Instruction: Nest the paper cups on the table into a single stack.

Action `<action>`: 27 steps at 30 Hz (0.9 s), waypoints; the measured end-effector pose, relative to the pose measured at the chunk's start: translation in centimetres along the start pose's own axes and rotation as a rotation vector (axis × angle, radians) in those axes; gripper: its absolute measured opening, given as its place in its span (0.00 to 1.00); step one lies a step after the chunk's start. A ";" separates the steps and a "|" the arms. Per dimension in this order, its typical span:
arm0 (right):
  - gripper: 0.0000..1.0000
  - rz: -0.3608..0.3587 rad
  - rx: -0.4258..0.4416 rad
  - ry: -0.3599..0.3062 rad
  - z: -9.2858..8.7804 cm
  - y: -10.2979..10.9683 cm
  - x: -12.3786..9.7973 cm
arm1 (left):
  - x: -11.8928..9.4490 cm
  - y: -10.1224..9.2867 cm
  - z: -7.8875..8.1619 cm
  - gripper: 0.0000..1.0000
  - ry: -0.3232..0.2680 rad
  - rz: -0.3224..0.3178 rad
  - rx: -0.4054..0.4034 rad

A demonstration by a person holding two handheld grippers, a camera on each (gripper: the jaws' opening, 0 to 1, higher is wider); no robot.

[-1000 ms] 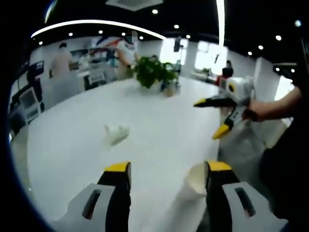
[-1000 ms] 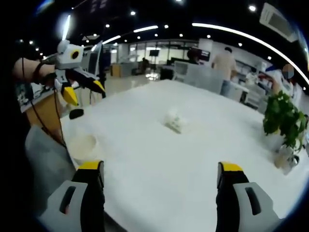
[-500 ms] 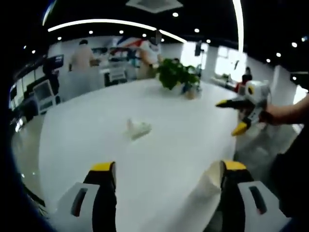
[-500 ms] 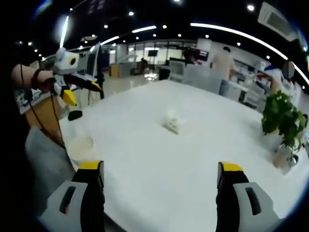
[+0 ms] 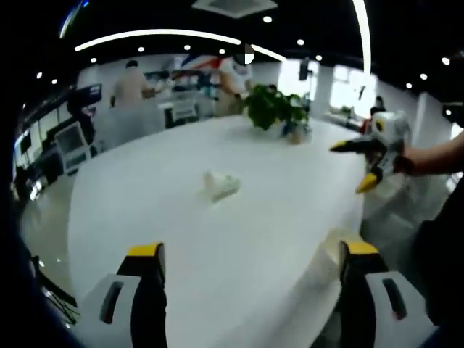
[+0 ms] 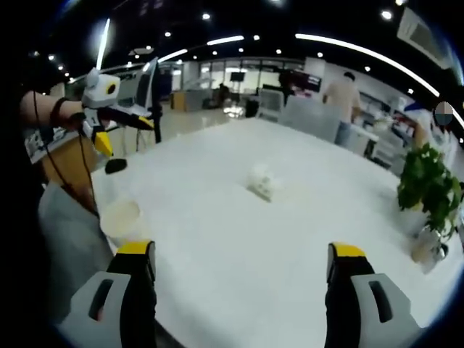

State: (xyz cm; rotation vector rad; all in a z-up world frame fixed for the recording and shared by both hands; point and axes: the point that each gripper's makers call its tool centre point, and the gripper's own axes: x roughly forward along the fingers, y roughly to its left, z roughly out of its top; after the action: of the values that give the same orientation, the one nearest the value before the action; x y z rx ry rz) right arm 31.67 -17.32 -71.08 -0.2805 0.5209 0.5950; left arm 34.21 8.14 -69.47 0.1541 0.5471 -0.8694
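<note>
A: Big white table point(image 6: 304, 239) in an open office, crumpled cups point(image 6: 260, 182) lying mid-table, a potted plant point(image 6: 428, 190) beyond them.

B: Left gripper point(image 5: 250, 254) has drifted closer to the cups, jaws apart, empty. Right gripper point(image 6: 239, 250) likewise open. Nothing grasped yet.

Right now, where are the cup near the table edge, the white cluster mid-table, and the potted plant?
paper cup point(image 6: 121, 216), right gripper view, on its open mouth.
white cluster point(image 6: 260, 183), right gripper view, on its middle; too blurred to identify.
potted plant point(image 5: 274, 107), left gripper view, on the leaves.
</note>
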 end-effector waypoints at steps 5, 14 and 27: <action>0.96 0.030 -0.047 0.006 1.1 -0.7 1.1 | 0.1 0.0 -0.2 0.99 0.005 0.004 -0.003; 0.96 0.114 -0.301 0.044 5.2 -3.3 4.6 | 0.1 0.9 -0.9 0.99 0.009 0.032 -0.010; 0.95 0.231 -0.411 0.108 6.9 -4.9 11.3 | 0.9 1.6 -1.0 0.99 0.025 0.057 -0.009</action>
State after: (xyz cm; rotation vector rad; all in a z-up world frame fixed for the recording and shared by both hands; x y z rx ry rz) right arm 45.21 -13.29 -70.88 -0.6504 0.5367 0.9157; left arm 35.55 8.86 -70.91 0.1722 0.5674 -0.8107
